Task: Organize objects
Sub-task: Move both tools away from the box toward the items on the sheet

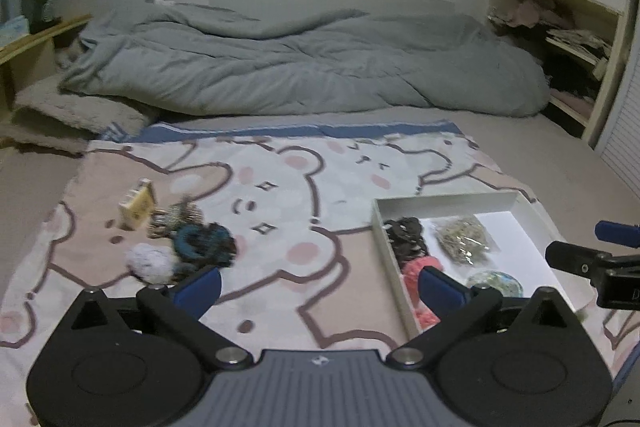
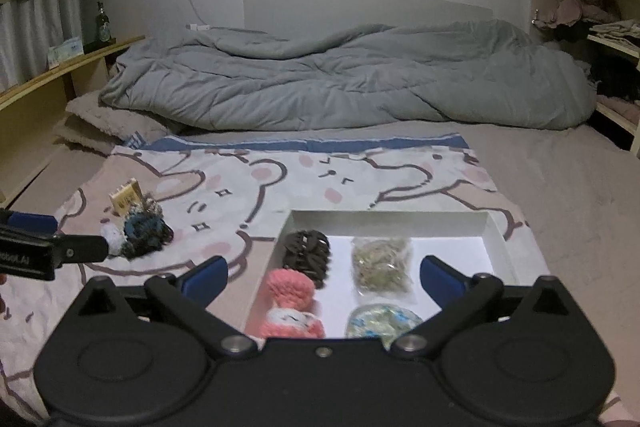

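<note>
Both grippers, left (image 1: 318,287) and right (image 2: 324,277), gape wide and empty. Four items already lie in the white box (image 2: 496,239); farther left, a small pile (image 1: 188,243) waits on the bear blanket (image 1: 280,187), likely the next pickup.

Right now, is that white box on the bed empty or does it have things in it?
Partly filled. The white box holds a dark hair claw, a pink knitted toy, a clear packet and a shiny round item; bare floor remains.
</note>
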A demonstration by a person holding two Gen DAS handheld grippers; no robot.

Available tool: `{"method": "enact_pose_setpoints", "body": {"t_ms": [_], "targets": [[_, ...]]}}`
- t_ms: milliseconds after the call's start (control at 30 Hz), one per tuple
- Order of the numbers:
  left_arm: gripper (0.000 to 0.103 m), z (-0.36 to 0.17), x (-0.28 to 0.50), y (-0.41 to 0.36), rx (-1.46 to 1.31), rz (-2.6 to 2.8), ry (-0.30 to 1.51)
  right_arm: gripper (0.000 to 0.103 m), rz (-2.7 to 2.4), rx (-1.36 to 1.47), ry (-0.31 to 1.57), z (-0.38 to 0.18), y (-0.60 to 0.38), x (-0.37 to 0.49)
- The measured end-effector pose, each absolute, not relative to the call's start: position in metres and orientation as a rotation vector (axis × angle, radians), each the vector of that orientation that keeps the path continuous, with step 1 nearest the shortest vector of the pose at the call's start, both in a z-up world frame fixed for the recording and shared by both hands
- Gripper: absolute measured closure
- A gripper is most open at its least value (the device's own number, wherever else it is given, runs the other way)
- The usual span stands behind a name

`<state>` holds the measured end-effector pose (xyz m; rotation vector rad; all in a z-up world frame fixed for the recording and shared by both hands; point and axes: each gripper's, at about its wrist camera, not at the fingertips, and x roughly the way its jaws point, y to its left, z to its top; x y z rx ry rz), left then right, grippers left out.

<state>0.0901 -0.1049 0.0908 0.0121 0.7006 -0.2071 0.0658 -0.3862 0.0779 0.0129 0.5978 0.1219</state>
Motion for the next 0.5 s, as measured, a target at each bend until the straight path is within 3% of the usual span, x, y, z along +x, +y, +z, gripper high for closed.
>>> {"method": "enact_pose_setpoints", "body": {"t_ms": [500], "targets": [[0.000, 0.094, 0.093, -0.019, 0.011, -0.064, 0.684, 0.000, 0.220, 0.004, 0.590, 0.085, -0.317, 0.092]]}}
